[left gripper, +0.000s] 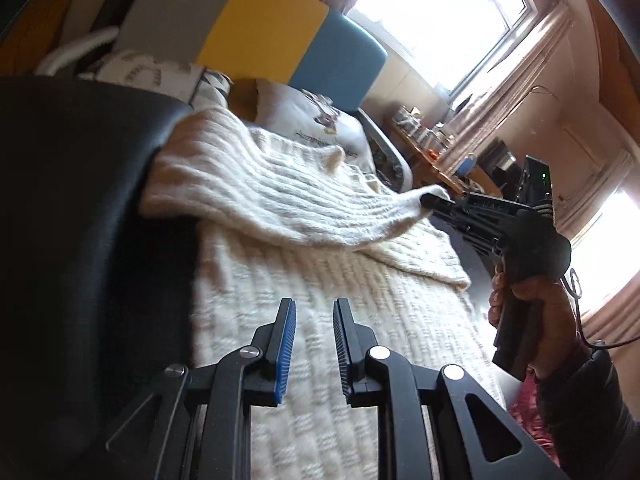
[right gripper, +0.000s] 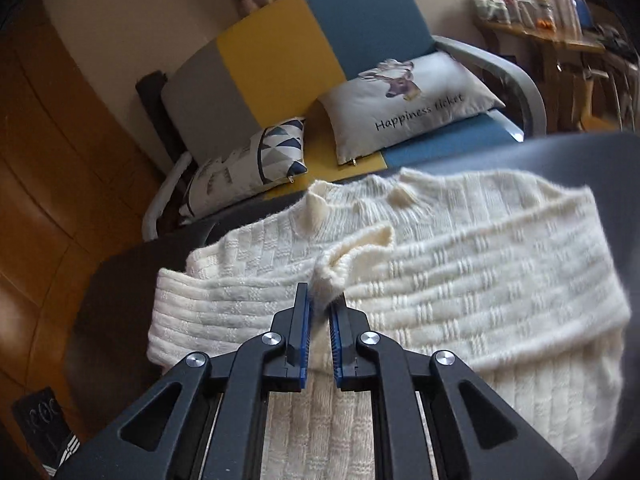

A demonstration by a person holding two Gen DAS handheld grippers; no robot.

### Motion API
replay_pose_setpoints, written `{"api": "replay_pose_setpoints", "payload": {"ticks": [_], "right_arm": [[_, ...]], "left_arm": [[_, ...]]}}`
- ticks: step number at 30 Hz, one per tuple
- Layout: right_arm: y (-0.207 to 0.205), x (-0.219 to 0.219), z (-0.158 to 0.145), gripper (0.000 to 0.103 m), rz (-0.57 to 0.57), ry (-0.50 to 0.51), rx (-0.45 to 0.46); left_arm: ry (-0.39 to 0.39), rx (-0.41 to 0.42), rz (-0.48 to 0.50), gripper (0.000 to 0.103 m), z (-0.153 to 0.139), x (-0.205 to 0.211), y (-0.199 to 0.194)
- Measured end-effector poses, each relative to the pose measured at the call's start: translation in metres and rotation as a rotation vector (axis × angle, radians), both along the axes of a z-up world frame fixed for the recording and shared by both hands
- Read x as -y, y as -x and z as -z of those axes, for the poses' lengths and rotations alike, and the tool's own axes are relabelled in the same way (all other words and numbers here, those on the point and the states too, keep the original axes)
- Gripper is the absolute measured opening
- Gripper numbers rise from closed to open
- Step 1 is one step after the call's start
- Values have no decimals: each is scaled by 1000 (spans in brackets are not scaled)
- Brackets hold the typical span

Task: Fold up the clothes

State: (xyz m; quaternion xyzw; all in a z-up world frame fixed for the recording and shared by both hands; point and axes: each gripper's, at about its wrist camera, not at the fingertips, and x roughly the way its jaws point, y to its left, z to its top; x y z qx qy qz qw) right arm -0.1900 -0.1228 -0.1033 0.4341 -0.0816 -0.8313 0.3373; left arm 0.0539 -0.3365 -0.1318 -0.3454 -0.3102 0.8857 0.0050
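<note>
Cream knit sweater (right gripper: 400, 248) lies on the dark worktop (right gripper: 120, 280), its cuff (right gripper: 340, 268) clamped in the right claw (right gripper: 319, 304) at frame centre. The sleeve should be carried flat across the body, while the left claw (left gripper: 314, 320), apart and empty, pins the hem.

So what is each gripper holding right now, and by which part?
The right gripper is shut on the cream sweater, pinching its sleeve cuff. The left gripper holds nothing; its jaws stand apart above the knit.
</note>
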Motion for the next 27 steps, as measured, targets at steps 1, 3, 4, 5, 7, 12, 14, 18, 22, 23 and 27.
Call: {"api": "replay_pose_setpoints", "payload": {"ticks": [1,3,4,5,7,12,14,18,22,23,27], "right_arm": [[1,0,-5,9,-3,7,-1],[1,0,-19,9,-14,31,-19],[1,-1,-26,9,-21,41,-30],[0,0,-34,9,-29,49,-43],[0,5,-50,9,-48,59,-71],[2,17,-85,9,-92,58,-133],[2,20,-99,9,-107,64,-155],[0,17,-110,12,-189,98,-118],[-8,5,-73,29,-280,190,74],[-12,3,-59,45,-279,185,114],[-23,-10,4,57,-198,171,262]], "left_arm": [[-8,-13,19,18,0,-1,6],[-53,-20,37,18,4,0,18],[-78,-18,40,18,6,2,23],[-101,-17,43,18,9,2,28],[-138,0,36,18,17,5,41],[-212,19,-13,18,30,21,67],[-218,34,-34,18,32,26,75],[-234,18,-25,18,30,26,64],[-243,8,-41,18,28,33,45],[-232,12,-48,18,28,36,43],[-144,37,-60,18,25,39,33]]}}
